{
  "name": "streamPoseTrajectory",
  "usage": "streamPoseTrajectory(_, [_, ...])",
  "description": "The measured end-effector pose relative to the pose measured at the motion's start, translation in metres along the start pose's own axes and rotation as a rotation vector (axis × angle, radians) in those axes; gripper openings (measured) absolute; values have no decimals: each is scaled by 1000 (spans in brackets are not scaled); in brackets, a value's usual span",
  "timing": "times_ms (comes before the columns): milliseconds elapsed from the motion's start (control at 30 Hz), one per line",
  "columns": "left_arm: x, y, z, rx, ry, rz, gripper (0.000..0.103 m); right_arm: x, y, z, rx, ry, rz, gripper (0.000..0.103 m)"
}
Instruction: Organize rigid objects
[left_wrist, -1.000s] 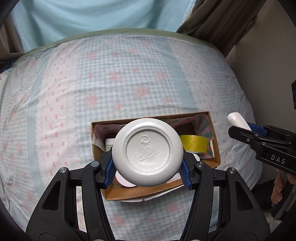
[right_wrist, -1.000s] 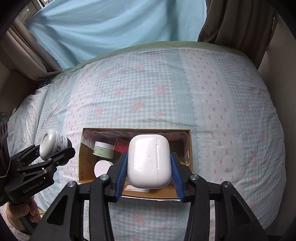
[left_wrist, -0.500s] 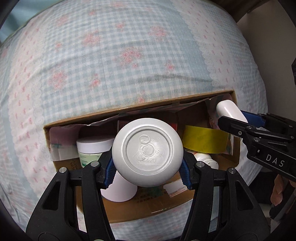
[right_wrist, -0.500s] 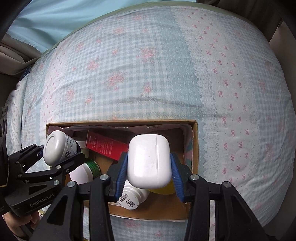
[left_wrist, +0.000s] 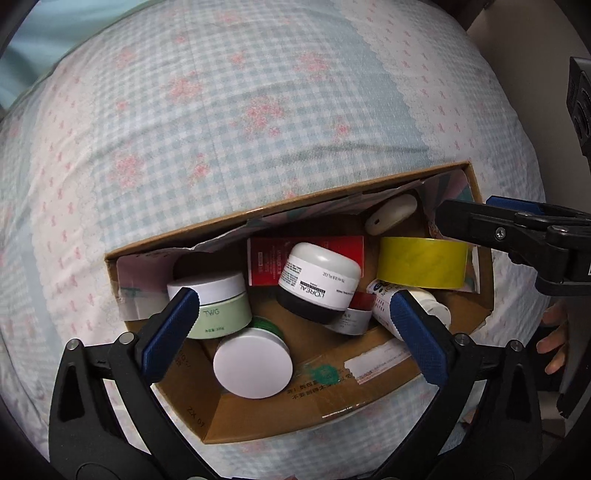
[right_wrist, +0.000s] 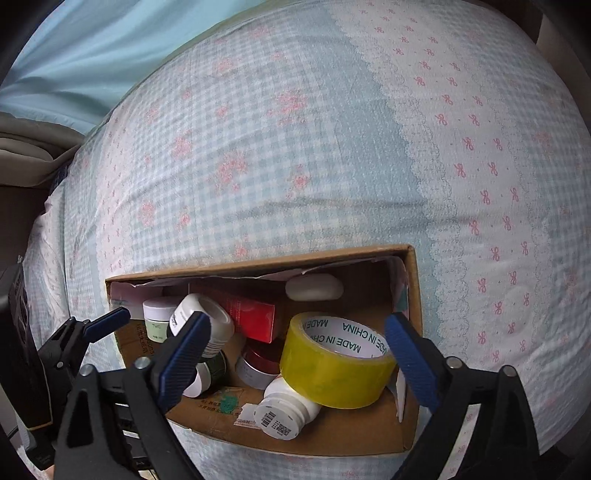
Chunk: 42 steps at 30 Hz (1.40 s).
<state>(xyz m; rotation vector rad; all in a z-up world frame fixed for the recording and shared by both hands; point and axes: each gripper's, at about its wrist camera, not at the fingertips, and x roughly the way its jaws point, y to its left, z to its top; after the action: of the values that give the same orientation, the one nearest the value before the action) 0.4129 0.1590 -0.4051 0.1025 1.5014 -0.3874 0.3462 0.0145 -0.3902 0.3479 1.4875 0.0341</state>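
Observation:
A cardboard box (left_wrist: 332, 376) (right_wrist: 332, 435) lies on the bed. In it are a white-and-black L'Oreal jar (left_wrist: 317, 284) (right_wrist: 203, 317), tilted, a white earbud case (left_wrist: 391, 219) (right_wrist: 314, 288) at the far right, a yellow tape roll (left_wrist: 421, 262) (right_wrist: 332, 365), a green TWG jar (left_wrist: 218, 306), a white-lidded jar (left_wrist: 253, 363), a red carton (left_wrist: 266, 266) (right_wrist: 255, 314) and a white bottle (right_wrist: 284, 410). My left gripper (left_wrist: 291, 325) is open and empty above the box. My right gripper (right_wrist: 295, 354) is open and empty above the tape roll.
The bed has a blue checked cover with pink flowers (left_wrist: 258, 110) (right_wrist: 295, 147). A beige wall (left_wrist: 535, 55) is at the right. The right gripper's finger (left_wrist: 517, 229) reaches over the box's right end. The left gripper's finger (right_wrist: 88, 332) is at the box's left end.
Both grippers moved down to the box and opened. The left let go of the L'Oreal jar and the right let go of the earbud case; both now lie in the box.

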Motion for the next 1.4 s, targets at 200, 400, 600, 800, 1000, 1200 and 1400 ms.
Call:
streamPoseTrajectory(200, [-23, 4, -14, -23, -32, 10, 102, -20, -4, -14, 25, -35, -17, 103])
streamPoseTrajectory(400, [-58, 1, -33, -34, -98, 25, 102, -49, -1, -31, 58, -74, 22, 103])
streamPoseTrajectory(600, [-111, 3, -66, -49, -193, 39, 102, -93, 14, -61, 50, -145, 27, 103])
streamPoseTrajectory(800, [-178, -1, -100, -66, -323, 63, 103, -154, 37, -100, -27, -242, 0, 103])
streamPoseTrajectory(1000, [-272, -27, -133, -75, -537, 129, 103, -242, 56, -137, -123, -418, -56, 103])
streamPoseTrajectory(1200, [-351, -65, -168, -118, -736, 159, 103, -333, 67, -180, -233, -645, -100, 103])
streamPoseTrajectory(1400, [-389, -99, -205, -178, -852, 167, 103, -387, 53, -222, -276, -806, -131, 103])
